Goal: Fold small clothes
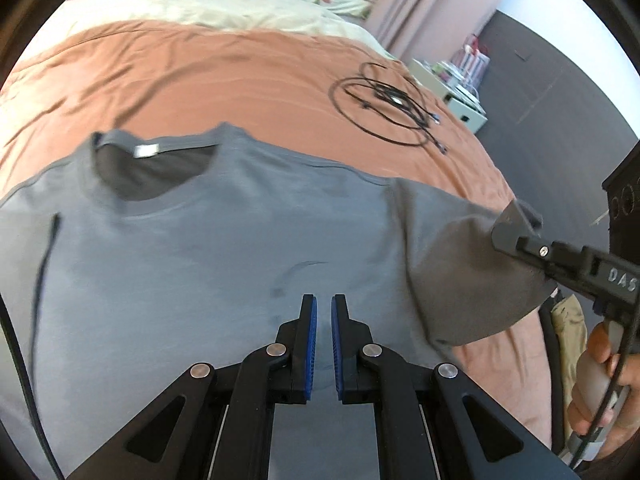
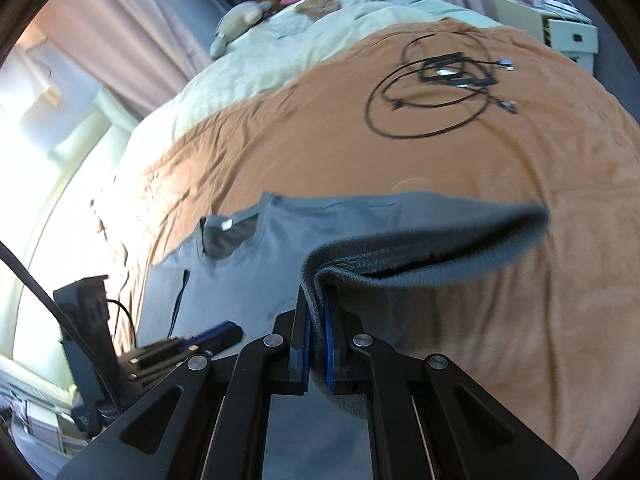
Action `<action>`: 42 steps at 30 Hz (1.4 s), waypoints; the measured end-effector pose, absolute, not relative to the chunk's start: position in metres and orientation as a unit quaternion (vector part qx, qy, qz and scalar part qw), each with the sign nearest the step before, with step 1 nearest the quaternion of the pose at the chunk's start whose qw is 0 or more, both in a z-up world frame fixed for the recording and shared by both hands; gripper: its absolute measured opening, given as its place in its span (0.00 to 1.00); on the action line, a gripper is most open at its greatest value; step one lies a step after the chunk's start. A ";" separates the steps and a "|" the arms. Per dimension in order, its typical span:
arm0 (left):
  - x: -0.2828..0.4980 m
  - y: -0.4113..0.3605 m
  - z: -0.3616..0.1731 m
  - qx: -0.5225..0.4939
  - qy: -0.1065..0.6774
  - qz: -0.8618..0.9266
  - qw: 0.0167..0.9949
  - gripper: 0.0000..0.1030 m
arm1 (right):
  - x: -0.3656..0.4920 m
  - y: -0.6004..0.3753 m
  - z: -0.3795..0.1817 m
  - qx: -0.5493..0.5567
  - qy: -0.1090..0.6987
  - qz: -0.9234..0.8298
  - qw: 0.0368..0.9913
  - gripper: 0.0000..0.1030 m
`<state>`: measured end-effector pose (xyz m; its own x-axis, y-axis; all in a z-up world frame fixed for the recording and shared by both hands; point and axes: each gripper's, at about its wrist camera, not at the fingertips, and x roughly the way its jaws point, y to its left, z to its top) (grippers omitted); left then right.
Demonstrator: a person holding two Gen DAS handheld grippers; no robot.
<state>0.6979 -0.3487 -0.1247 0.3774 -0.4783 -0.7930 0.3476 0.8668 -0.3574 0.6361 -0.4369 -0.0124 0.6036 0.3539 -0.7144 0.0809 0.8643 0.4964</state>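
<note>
Grey T-shirt [image 1: 224,248] with white neck label [image 1: 146,151], on orange-brown bedspread [image 1: 240,76] beside black cables [image 1: 394,104].

Grey cotton T-shirt [image 1: 224,248] lying on orange bedspread [image 1: 240,76]; coiled black cables [image 1: 388,108] lying behind it to the right; cream duvet [image 1: 192,0] lying farther behind.

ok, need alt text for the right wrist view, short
The right gripper is shut on the sleeve of a grey T-shirt, lifting it off an orange bedspread. The shirt lies face up with its collar pointing away; a coiled black cable sits further up the bed, and the left gripper shows at lower left.
</note>
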 end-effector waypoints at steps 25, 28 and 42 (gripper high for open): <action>0.679 -0.250 -0.127 -0.080 0.503 -0.207 0.835 0.08 | 0.665 -0.341 -0.055 0.216 0.501 0.104 0.832 0.67; 0.673 -0.248 -0.123 -0.076 0.501 -0.207 0.837 0.08 | 0.652 -0.344 -0.054 0.189 0.509 0.070 0.837 0.67; 0.636 -0.262 -0.115 -0.054 0.506 -0.218 0.833 0.08 | 0.585 -0.362 -0.092 0.134 0.529 0.016 0.838 0.67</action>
